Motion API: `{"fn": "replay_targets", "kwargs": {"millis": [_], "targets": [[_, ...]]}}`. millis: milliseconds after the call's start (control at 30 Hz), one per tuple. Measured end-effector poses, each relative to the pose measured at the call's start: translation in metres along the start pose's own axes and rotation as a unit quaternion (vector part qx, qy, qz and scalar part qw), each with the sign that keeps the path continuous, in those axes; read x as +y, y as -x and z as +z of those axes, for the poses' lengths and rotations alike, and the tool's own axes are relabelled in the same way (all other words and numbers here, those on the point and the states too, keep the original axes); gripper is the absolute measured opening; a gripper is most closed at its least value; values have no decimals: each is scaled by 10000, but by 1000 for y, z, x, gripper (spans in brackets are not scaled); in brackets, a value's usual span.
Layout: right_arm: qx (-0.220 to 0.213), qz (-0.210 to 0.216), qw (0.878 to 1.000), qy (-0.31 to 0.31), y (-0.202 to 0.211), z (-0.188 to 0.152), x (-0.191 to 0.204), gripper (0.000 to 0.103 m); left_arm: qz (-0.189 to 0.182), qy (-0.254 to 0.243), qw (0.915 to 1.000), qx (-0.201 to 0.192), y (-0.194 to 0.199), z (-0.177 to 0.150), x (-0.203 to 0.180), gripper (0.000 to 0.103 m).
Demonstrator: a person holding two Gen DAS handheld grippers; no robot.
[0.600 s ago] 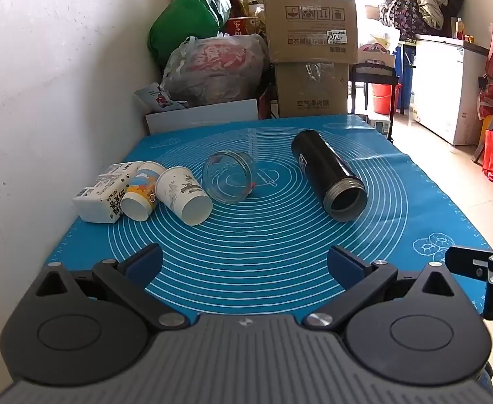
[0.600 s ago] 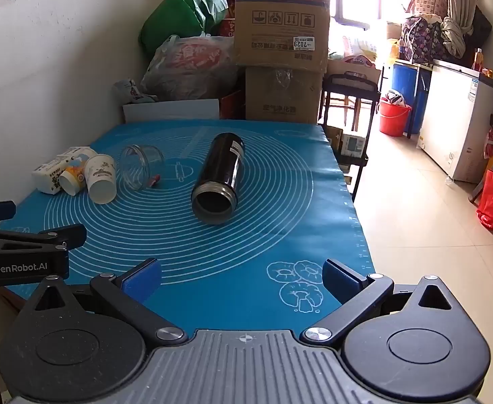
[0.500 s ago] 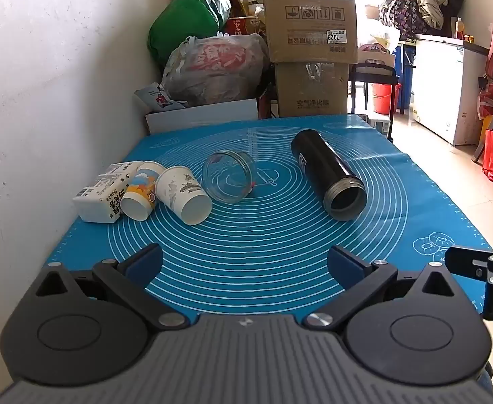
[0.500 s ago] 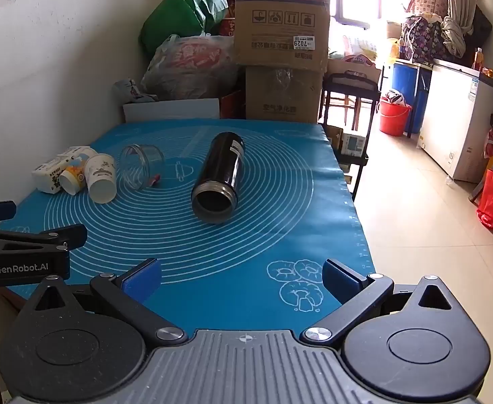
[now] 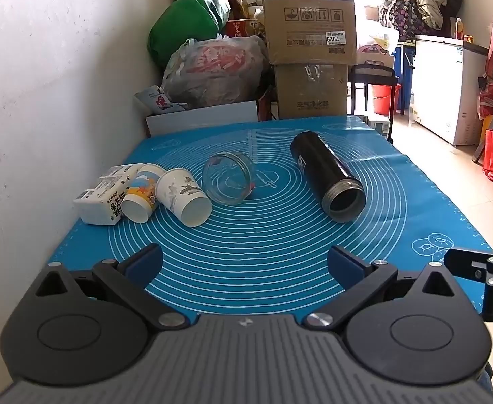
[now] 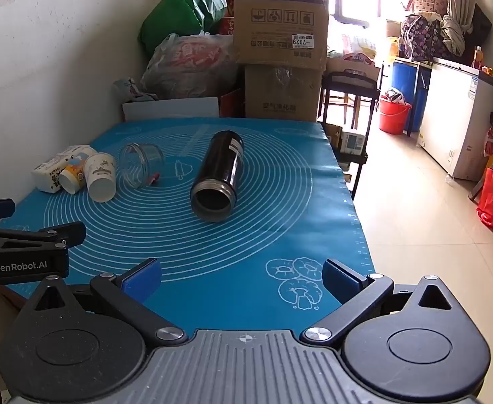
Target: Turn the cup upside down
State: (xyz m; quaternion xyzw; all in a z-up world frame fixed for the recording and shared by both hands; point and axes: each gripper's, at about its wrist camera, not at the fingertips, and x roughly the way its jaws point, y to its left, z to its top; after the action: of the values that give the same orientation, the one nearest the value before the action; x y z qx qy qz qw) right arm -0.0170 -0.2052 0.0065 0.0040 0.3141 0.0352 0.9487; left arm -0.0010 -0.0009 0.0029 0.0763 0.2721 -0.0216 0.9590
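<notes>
Several cups lie on their sides on the blue mat (image 5: pixel 263 256): a white paper cup (image 5: pixel 184 197), a paper cup with a blue and orange print (image 5: pixel 142 198), a clear glass jar (image 5: pixel 227 183) and a black flask (image 5: pixel 329 176) with its mouth towards me. In the right wrist view I see the same white cup (image 6: pixel 100 176), glass jar (image 6: pixel 142 165) and black flask (image 6: pixel 217 175). My left gripper (image 5: pixel 244 264) is open and empty at the mat's near edge. My right gripper (image 6: pixel 241 277) is open and empty, near the mat's front right corner.
A white carton (image 5: pixel 103 197) lies against the wall at the mat's left. Cardboard boxes (image 5: pixel 308 43) and full bags (image 5: pixel 212 70) are piled behind the table. The table's right edge drops to a tiled floor (image 6: pixel 431 219). The left gripper's side shows in the right wrist view (image 6: pixel 20 252).
</notes>
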Motion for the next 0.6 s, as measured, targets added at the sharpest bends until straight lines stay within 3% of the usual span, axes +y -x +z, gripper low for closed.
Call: {"fn": "replay_targets", "kwargs": {"millis": [600], "targets": [[24, 20, 10000, 13, -1, 0, -1, 103, 46, -24, 10000, -43, 1, -2, -2, 102]]}}
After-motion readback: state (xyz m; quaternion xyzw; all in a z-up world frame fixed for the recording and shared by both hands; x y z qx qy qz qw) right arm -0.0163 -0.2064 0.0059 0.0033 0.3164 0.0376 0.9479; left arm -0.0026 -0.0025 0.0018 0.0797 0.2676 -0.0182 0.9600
